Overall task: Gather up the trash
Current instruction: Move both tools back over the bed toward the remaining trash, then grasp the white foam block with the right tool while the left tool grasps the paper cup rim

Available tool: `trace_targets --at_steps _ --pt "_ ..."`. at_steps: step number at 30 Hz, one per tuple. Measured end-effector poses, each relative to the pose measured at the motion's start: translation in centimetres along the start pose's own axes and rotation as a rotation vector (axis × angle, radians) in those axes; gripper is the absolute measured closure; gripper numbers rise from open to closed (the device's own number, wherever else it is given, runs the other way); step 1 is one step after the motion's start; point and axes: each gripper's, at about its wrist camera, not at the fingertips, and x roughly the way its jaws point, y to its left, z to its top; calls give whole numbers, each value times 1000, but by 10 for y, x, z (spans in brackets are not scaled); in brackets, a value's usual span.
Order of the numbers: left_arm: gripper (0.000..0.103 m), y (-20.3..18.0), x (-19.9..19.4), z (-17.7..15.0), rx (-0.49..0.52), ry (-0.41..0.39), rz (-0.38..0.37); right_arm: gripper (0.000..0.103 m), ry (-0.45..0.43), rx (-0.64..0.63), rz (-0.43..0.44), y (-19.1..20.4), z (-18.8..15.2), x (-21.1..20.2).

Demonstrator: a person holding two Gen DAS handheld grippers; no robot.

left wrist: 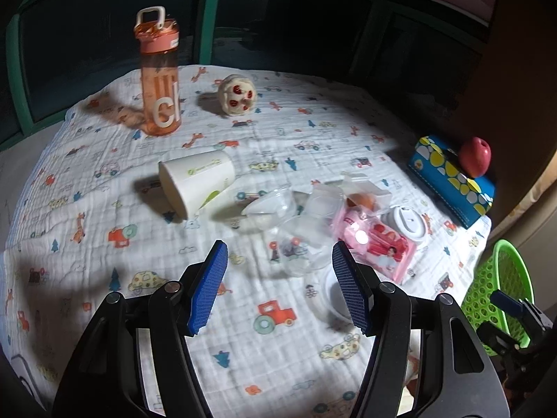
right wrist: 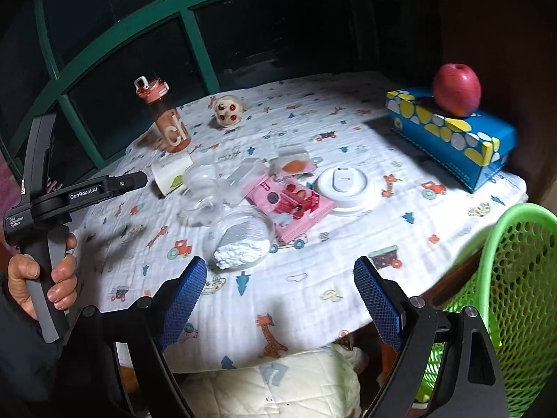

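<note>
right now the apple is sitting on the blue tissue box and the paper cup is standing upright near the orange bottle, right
Not quite. The paper cup lies tipped on its side, as the left wrist view shows. The apple does sit on the blue tissue box, and the cup is near the orange bottle.

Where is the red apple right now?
The red apple sits on top of the blue tissue box, at the table's far right in both views, above the green basket.

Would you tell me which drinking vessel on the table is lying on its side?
The white paper cup; the orange water bottle behind it stands upright.
</note>
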Motion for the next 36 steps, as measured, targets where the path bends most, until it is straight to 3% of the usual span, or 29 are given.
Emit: trace_targets --at_steps 10,20,25,28,36 --pt "41 33 6 -2 -68 17 31 25 73 -70 64 31 10 56" --pt "41 59 16 4 -99 19 64 31 148 -93 62 37 11 101" --pt "41 73 30 10 -121 33 62 34 165 -108 45 41 11 112" --pt "41 81 39 13 -129 37 62 41 168 -123 38 44 11 116" --pt "43 96 64 23 -153 48 34 43 156 -137 24 47 12 113"
